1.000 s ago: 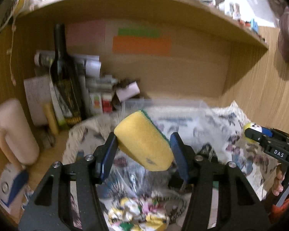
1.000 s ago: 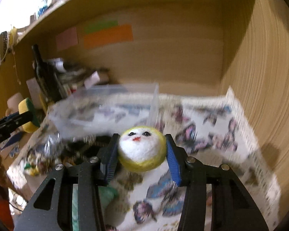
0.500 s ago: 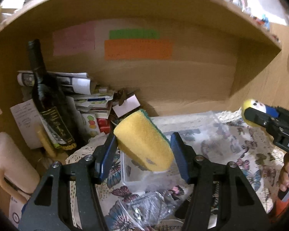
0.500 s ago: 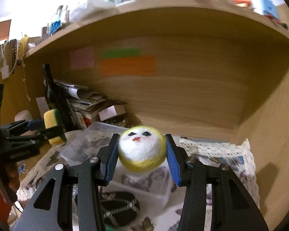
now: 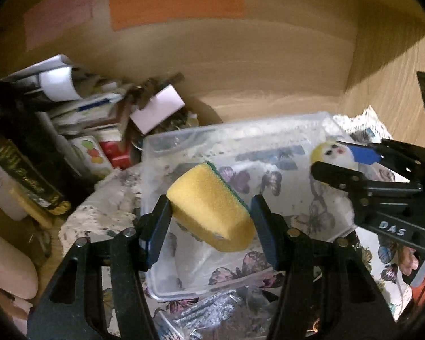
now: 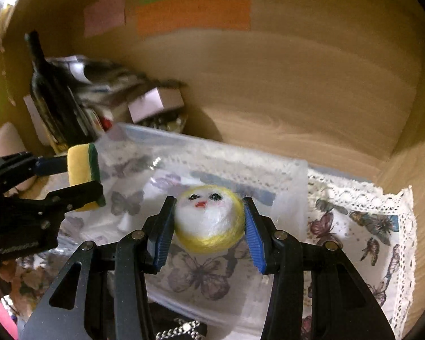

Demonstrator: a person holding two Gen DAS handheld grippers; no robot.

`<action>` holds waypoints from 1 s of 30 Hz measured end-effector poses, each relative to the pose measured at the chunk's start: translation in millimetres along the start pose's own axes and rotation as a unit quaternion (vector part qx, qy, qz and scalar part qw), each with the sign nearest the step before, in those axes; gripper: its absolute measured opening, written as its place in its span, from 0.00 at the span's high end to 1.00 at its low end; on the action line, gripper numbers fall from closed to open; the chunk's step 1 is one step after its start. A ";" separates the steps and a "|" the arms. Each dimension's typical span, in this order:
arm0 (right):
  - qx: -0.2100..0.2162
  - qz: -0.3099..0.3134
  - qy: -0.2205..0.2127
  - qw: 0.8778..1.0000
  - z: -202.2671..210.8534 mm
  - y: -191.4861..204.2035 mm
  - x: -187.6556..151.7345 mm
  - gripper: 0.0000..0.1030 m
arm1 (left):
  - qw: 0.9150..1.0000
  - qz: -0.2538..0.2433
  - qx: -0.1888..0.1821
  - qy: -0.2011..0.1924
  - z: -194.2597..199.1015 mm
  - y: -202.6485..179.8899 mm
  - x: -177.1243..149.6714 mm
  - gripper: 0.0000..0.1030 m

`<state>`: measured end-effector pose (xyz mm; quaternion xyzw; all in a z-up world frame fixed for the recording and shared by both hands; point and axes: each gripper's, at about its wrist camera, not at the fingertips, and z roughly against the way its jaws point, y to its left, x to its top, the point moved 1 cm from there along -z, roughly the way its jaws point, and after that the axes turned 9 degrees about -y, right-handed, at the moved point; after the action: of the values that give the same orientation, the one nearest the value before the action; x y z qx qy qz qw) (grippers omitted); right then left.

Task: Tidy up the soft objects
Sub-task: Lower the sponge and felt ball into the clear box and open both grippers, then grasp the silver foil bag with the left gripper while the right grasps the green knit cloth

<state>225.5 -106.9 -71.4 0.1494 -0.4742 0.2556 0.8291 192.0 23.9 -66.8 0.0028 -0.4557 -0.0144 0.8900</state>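
My left gripper (image 5: 209, 221) is shut on a yellow sponge with a green scouring side (image 5: 209, 212) and holds it above the near left part of a clear plastic box (image 5: 229, 136). My right gripper (image 6: 206, 226) is shut on a white felt ball with a painted face and yellow hair (image 6: 209, 221), held over the same box (image 6: 294, 175). The ball also shows in the left wrist view (image 5: 333, 153), over the box's right side. The sponge also shows in the right wrist view (image 6: 82, 170), at the box's left edge.
The box sits on a butterfly-print cloth (image 6: 368, 226) inside a wooden shelf nook. A dark bottle (image 6: 51, 90), papers and small boxes (image 5: 99, 113) crowd the back left. A crinkled plastic bag (image 5: 212, 311) lies in front of the box. Wooden walls close the back and right.
Both grippers have moved forward and down toward the clear box, which now lies right under the sponge and the ball. Both stay shut on their objects.
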 end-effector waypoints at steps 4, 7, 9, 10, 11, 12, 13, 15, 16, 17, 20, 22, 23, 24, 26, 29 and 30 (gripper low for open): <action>-0.001 0.004 0.026 1.000 -16.5 0.5 -6.5 0.58 | 1.000 -0.009 0.002 0.006 -5.4 -3.0 -0.8 0.40; -0.003 0.003 0.029 1.000 -18.4 0.9 -8.7 0.56 | 1.000 -0.003 0.000 0.004 -3.2 -2.7 -0.5 0.32; -0.007 0.006 0.026 1.000 -15.8 0.5 -8.0 0.50 | 1.000 -0.001 0.001 -0.003 -1.3 -1.2 1.2 0.26; -0.009 0.007 0.022 1.000 -13.7 0.3 -6.9 0.44 | 1.000 -0.001 -0.001 -0.007 1.8 -1.6 1.7 0.25; -0.011 0.008 0.017 1.000 -10.6 0.2 -5.5 0.39 | 1.000 -0.003 -0.002 -0.012 6.1 -2.7 2.7 0.23; -0.013 0.009 0.012 1.000 -7.3 -0.1 -3.8 0.38 | 1.000 -0.005 -0.002 -0.016 11.5 -3.8 4.0 0.22; -0.016 0.011 0.005 1.000 -4.4 -0.8 -2.1 0.37 | 1.000 -0.006 -0.002 -0.020 14.5 -3.4 5.4 0.21; -0.025 0.012 -0.015 1.000 7.3 -2.3 2.9 0.36 | 0.999 -0.004 -0.005 -0.031 26.2 -3.3 8.3 0.13; -0.025 0.013 -0.025 0.999 14.8 -3.0 5.9 0.33 | 0.999 -0.003 -0.005 -0.039 31.6 -2.8 10.0 0.12; -0.024 0.014 -0.032 0.999 20.5 -3.6 8.6 0.30 | 0.999 -0.003 -0.004 -0.049 40.2 -2.9 10.9 0.09; -0.028 0.018 -0.061 0.998 44.4 -5.1 15.3 0.22 | 0.997 -0.011 -0.003 -0.081 67.0 -5.1 11.2 0.01; -0.032 0.025 -0.082 0.996 61.4 -4.0 16.9 0.20 | 0.995 -0.018 -0.003 -0.093 80.1 -6.2 9.0 0.01; -0.032 0.029 -0.094 0.995 72.0 -3.0 16.1 0.20 | 0.995 -0.024 -0.001 -0.100 88.5 -7.4 5.8 0.01; -0.031 0.032 -0.101 0.994 77.6 -0.5 15.2 0.20 | 0.994 -0.027 0.001 -0.104 93.6 -7.7 3.2 0.01; -0.027 0.034 -0.106 0.993 88.2 2.1 11.1 0.20 | 0.993 -0.031 0.007 -0.111 104.4 -8.2 -5.0 0.01; -0.017 0.034 -0.106 0.994 102.7 5.8 -0.4 0.20 | 0.994 -0.030 0.010 -0.109 113.1 -7.3 -21.9 0.00; -0.016 0.033 -0.105 0.994 106.9 6.8 -6.9 0.20 | 0.994 -0.026 0.010 -0.106 114.9 -6.1 -27.8 0.00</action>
<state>142.9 -155.7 -23.2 0.1461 -0.5673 0.2579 0.7684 82.5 19.5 -22.3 0.0221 -0.5475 -0.0333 0.8359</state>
